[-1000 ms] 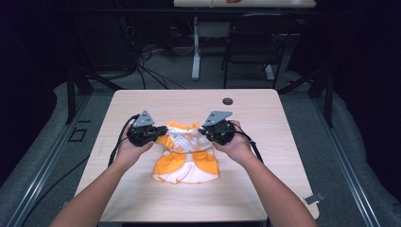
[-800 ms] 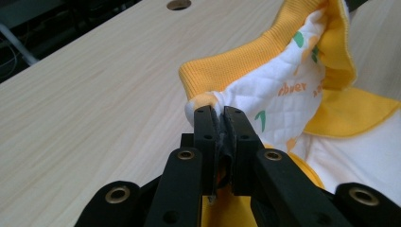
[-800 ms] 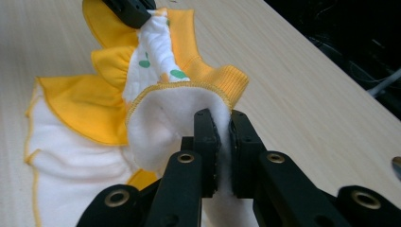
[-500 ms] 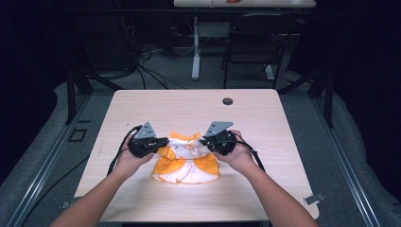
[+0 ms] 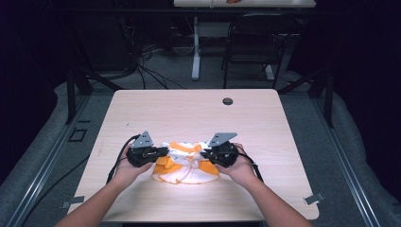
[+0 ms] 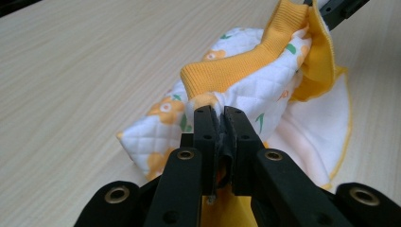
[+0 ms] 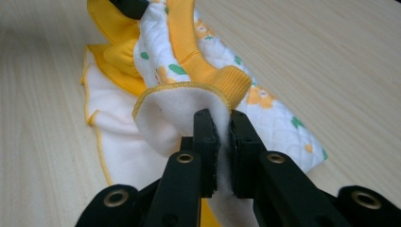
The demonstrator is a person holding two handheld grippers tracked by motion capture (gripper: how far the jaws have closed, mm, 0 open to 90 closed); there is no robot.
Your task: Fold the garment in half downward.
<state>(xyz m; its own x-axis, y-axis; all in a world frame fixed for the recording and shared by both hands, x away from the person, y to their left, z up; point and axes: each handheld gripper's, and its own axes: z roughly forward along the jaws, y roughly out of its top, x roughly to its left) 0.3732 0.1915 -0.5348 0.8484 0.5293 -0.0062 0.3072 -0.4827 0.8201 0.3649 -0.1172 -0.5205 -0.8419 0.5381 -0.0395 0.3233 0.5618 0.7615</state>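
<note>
Left gripper (image 5: 158, 152) sat at the left edge of the small quilted garment (image 5: 187, 163), jaws clamped on a fold of white, orange-flowered fabric just below a ribbed orange cuff (image 6: 227, 71). The garment lay bunched near the middle of the near half of the wooden table (image 5: 198, 109), flat lower part on the surface, upper part lifted between the two tools. Right gripper (image 5: 208, 153) held the right edge, jaws pinched on the fleecy white lining beside an orange ribbed hem (image 7: 227, 80).

Judged step: folding or gathering the garment toward its centre. To do it well, both grips should stay firm and level, hands moving together at equal pace so the fabric doubles evenly instead of twisting. Lowering the held edges squarely onto the flat part before letting go should keep the fold neat. Far right, a dark grommet hole (image 5: 227, 101) sat well clear of the work.
</note>
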